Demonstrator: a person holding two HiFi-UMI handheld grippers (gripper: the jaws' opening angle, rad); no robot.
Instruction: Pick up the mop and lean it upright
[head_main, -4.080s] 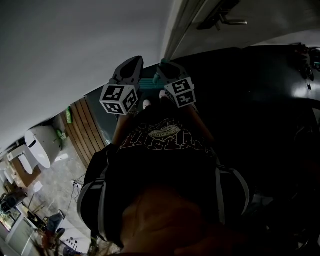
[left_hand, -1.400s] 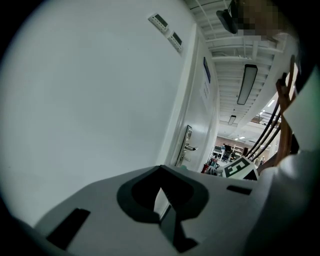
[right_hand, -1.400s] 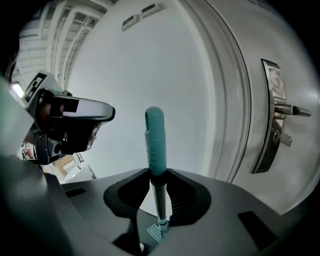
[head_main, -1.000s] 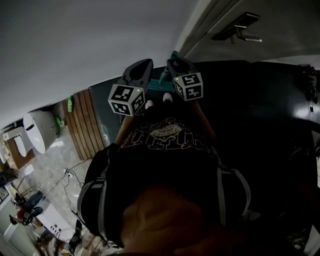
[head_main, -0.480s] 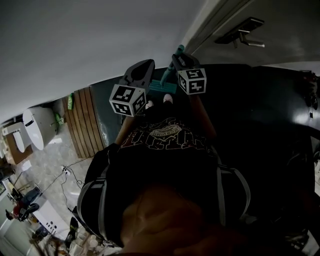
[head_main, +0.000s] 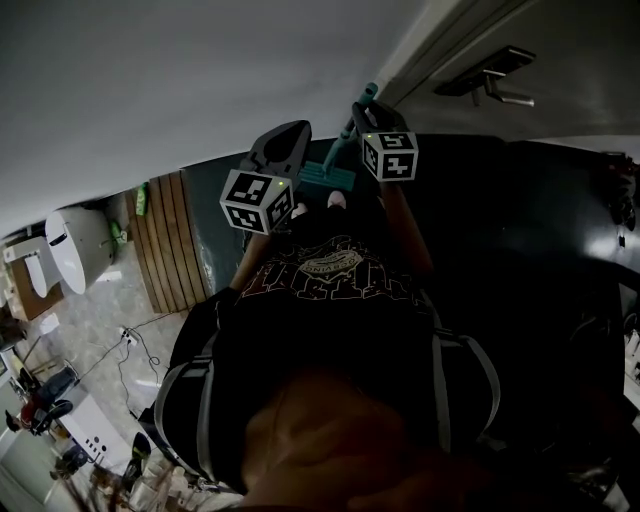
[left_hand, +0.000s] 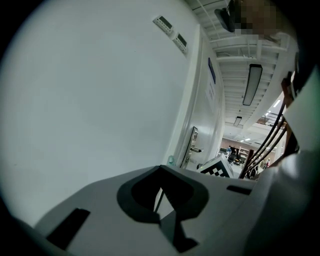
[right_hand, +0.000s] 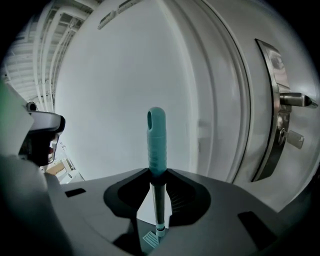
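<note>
The mop has a teal grip (right_hand: 156, 140) on a thin pole and a teal head (head_main: 328, 176) down on the dark floor by the person's feet. It stands nearly upright, its tip (head_main: 370, 92) close to the white wall beside the door frame. My right gripper (right_hand: 157, 182) is shut on the pole just below the grip; in the head view the right gripper (head_main: 362, 112) sits at upper centre. Left of it, my left gripper (head_main: 283, 135) hangs apart from the mop. In the left gripper view the left gripper (left_hand: 161, 192) is shut with nothing between its jaws.
A white wall (head_main: 180, 90) fills the space ahead. A door with a metal lever handle (right_hand: 292, 100) stands to the right. Wooden slats (head_main: 165, 250) and a white toilet (head_main: 75, 250) lie to the left. The person's dark shirt fills the lower head view.
The right gripper has risen and moved toward the wall with the mop handle, bringing the pole more upright. The left gripper has stayed about where it was.
</note>
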